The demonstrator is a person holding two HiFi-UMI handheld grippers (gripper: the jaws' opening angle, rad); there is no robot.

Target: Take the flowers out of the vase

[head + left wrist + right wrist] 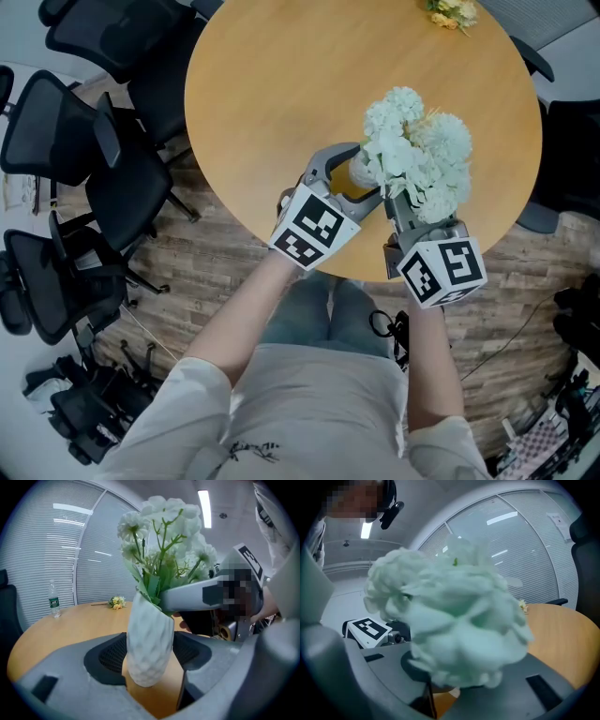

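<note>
A bunch of white flowers (418, 155) stands in a white dimpled vase (147, 644) near the round table's front edge. My left gripper (356, 174) is shut on the vase, with a dark pad pressing each side of its body in the left gripper view. My right gripper (401, 208) reaches in under the blooms from the right. One of its grey fingers (187, 595) lies against the green stems (157, 573) just above the vase's mouth. In the right gripper view the blooms (450, 620) fill the middle and hide the jaw tips and stems.
A small yellow flower sprig (452, 13) lies at the wooden table's (281, 84) far edge. A water bottle (54, 601) stands on the table's far left. Black office chairs (84, 122) crowd the floor to the left, with cables and gear at lower right.
</note>
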